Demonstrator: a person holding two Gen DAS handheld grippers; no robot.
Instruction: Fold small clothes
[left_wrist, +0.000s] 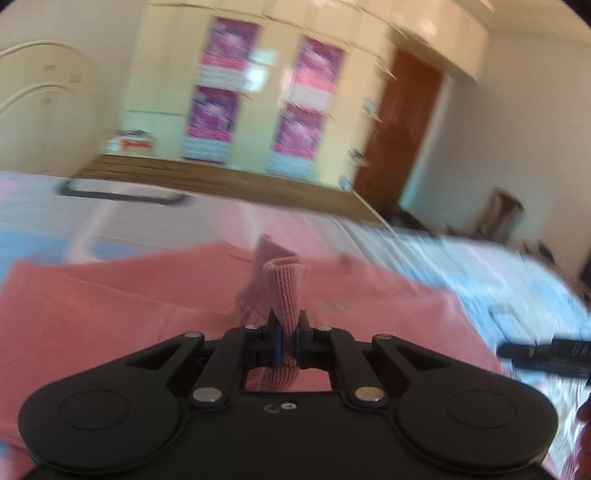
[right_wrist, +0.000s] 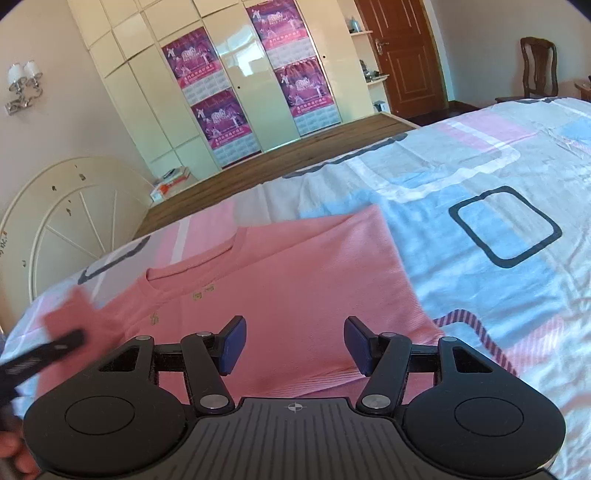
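Note:
A pink knit sweater lies flat on the bed, neckline toward the far left, with its right side folded inward. My left gripper is shut on a ribbed pink cuff of the sweater and holds it lifted above the pink fabric; that view is motion-blurred. My right gripper is open and empty, hovering over the sweater's lower hem. The left gripper also shows blurred at the left edge of the right wrist view, with pink fabric on it.
The bedspread has pink, blue and white blocks with dark outlines. Beyond the bed are a wooden floor, a cream wardrobe with purple posters, a brown door, a chair and a white round headboard.

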